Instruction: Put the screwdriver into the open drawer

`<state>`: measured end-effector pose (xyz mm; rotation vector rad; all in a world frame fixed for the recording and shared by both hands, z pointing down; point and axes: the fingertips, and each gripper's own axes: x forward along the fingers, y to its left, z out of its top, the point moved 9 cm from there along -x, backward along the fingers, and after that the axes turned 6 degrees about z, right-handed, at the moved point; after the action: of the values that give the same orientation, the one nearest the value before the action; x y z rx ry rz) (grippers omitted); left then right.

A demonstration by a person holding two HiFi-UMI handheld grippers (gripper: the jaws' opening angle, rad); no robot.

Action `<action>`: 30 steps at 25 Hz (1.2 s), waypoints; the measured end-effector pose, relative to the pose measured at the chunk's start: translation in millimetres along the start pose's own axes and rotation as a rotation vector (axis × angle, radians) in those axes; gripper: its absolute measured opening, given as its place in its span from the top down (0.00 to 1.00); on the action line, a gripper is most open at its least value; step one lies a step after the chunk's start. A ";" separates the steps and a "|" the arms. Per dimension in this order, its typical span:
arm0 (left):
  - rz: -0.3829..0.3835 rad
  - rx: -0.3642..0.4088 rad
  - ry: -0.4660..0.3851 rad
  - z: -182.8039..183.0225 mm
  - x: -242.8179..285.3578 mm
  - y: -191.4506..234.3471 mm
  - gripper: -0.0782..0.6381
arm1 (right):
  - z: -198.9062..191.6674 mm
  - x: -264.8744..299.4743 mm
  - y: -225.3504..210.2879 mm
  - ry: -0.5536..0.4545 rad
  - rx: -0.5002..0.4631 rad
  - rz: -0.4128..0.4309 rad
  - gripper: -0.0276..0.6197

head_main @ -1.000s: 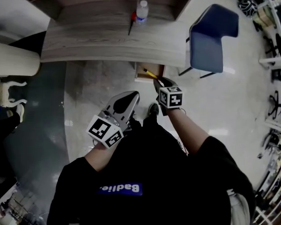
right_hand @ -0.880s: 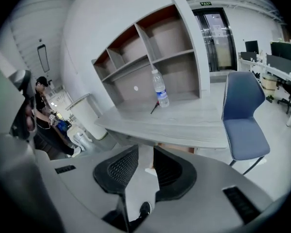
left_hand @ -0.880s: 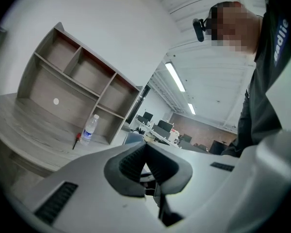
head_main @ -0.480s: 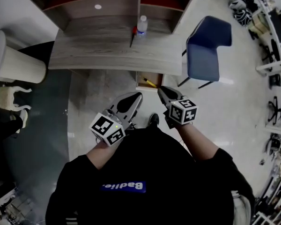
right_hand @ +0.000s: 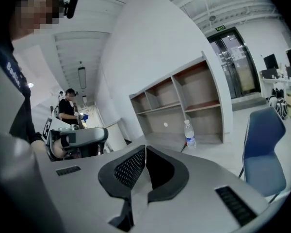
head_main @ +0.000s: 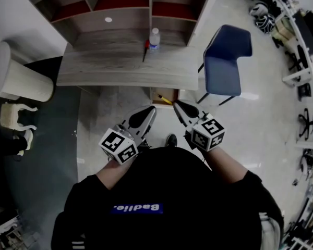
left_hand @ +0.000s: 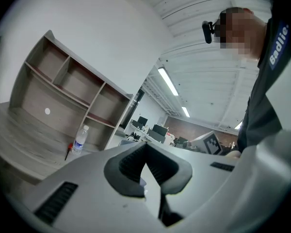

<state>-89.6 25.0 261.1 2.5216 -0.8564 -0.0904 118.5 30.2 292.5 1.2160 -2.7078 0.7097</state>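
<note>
Screwdrivers total two: yellow screwdriver [head_main: 165, 99] in drawer [head_main: 155, 101], red screwdriver [head_main: 145, 50] beside one bottle [head_main: 154, 38].

Desk [head_main: 109, 69] as reference — water bottle [head_main: 154, 39] upright at its back, under the shelf unit [head_main: 125, 15]; blue chair [head_main: 224, 61] just right; white cylinder [head_main: 18, 79] at left end.

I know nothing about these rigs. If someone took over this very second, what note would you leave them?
Left gripper: shut, empty, in front of the body.
Right gripper: jaws have just closed, nothing between them.
Things: the yellow-handled screwdriver lies in the open drawer under the desk.
Done: the screwdriver is in.
Left: apparently nothing for this job. The drawer stands open, and a red-handled tool lies on the desk beside the bottle.
</note>
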 end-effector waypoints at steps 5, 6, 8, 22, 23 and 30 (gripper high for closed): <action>-0.001 0.009 -0.004 0.3 -0.3 -4.2 0.89 | 13.7 -8.2 18.3 -0.049 -0.101 0.058 0.91; -0.001 0.007 -0.002 -0.6 -0.1 -4.7 0.89 | 15.3 -9.1 20.1 -0.059 -0.112 0.067 0.91; -0.005 0.007 -0.001 -0.8 1.4 -6.0 0.89 | 18.5 -10.3 21.9 -0.075 -0.129 0.083 0.91; -0.020 0.019 -0.001 -4.3 5.1 -14.5 0.89 | 19.0 -13.4 24.6 -0.093 -0.115 0.117 0.91; -0.020 0.019 -0.002 -4.4 5.0 -14.9 0.89 | 19.0 -13.6 24.9 -0.093 -0.115 0.118 0.91; -0.024 0.021 -0.002 -7.2 4.3 -18.4 0.89 | 15.5 -16.3 25.5 -0.091 -0.119 0.121 0.91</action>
<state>-74.4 38.2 259.4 2.5522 -0.8320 -0.0925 112.7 49.1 264.9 1.0920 -2.8716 0.5078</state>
